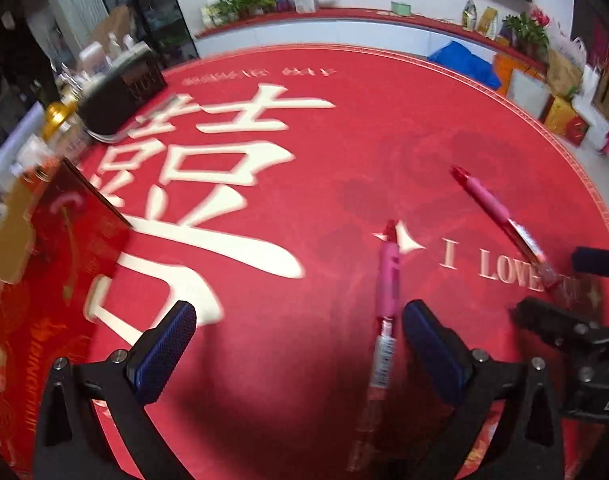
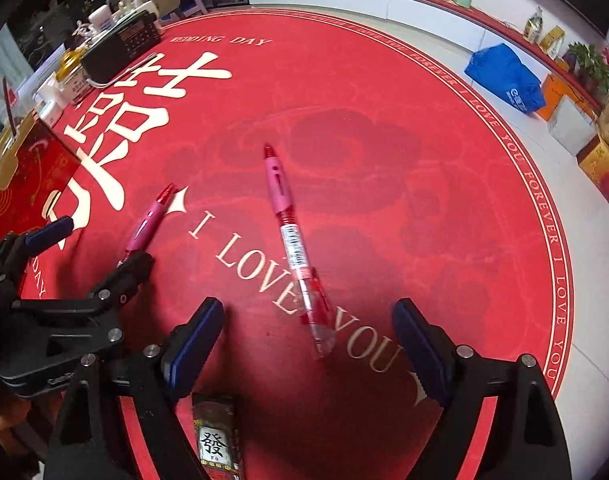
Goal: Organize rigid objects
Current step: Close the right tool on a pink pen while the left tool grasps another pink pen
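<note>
Round red mat on the floor, two pink pens lying apart.
Left gripper gapes over the left pen (near its right finger); right gripper stands wide, unclenched, around the right pen, pads not touching it.
</note>
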